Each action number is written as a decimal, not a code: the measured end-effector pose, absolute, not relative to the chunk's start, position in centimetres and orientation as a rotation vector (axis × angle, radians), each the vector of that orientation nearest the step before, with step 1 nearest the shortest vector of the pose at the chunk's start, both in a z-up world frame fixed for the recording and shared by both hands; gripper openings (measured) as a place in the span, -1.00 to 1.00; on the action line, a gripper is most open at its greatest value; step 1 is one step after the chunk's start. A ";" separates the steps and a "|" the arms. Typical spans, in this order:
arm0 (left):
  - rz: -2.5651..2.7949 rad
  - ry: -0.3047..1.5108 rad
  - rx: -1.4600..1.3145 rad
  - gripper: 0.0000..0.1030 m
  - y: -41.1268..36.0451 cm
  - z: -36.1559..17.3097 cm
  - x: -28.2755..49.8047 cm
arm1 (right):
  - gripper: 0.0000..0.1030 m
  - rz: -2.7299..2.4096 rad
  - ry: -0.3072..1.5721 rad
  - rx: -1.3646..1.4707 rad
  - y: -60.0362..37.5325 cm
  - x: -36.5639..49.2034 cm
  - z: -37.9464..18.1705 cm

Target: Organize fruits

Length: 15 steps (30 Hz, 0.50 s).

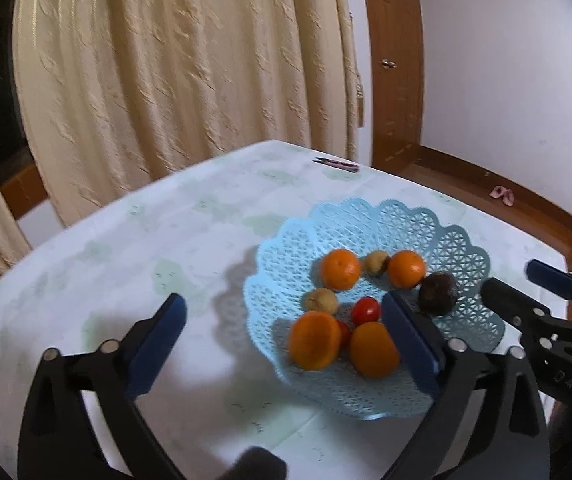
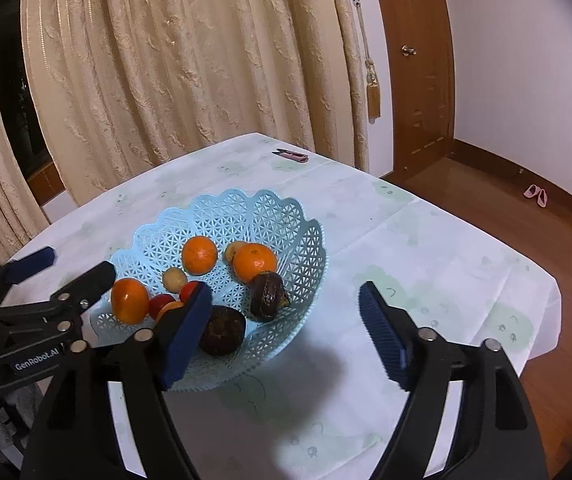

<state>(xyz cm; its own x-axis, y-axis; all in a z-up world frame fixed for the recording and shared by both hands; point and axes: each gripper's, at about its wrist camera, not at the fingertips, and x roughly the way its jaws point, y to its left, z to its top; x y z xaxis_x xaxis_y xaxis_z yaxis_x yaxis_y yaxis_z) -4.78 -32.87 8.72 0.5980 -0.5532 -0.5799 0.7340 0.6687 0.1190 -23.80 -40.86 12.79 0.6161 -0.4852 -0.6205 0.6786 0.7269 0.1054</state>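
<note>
Since both the left claw [image 1: 283, 338] and right claw [image 2: 286, 326] hung spread and empty at the blue basket [image 2: 306, 248], center frame on the worktop [image 2: 426, 240], all fruit sat inside. A careless pad could have tipped its near rim, rolling the oranges [image 2: 199, 255] out.

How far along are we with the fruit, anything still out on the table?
Done: all visible fruit sits in the blue basket: oranges, tomatoes, two dark fruits, small tan ones. In hand: nothing; left tongs and right tongs are open and empty. Left: no loose fruit shows on the table, only a small pink tool.
</note>
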 end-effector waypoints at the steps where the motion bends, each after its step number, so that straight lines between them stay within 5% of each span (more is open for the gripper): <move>1: -0.748 0.521 0.376 0.91 -32.8 8.9 -5.0 | 0.61 -0.690 0.601 0.348 -40.8 -23.9 12.8; 15: -0.713 0.505 0.420 0.91 -32.0 9.0 -5.9 | 0.78 -0.720 0.627 0.299 -38.7 -24.3 12.5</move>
<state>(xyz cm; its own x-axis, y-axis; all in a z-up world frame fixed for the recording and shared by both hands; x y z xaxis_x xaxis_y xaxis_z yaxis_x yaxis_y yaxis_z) -5.86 -31.96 8.97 0.6476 -0.5081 -0.5679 0.7043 0.6836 0.1914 -24.33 -38.70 12.48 0.5812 -0.5192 -0.6267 0.6916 0.7209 0.0441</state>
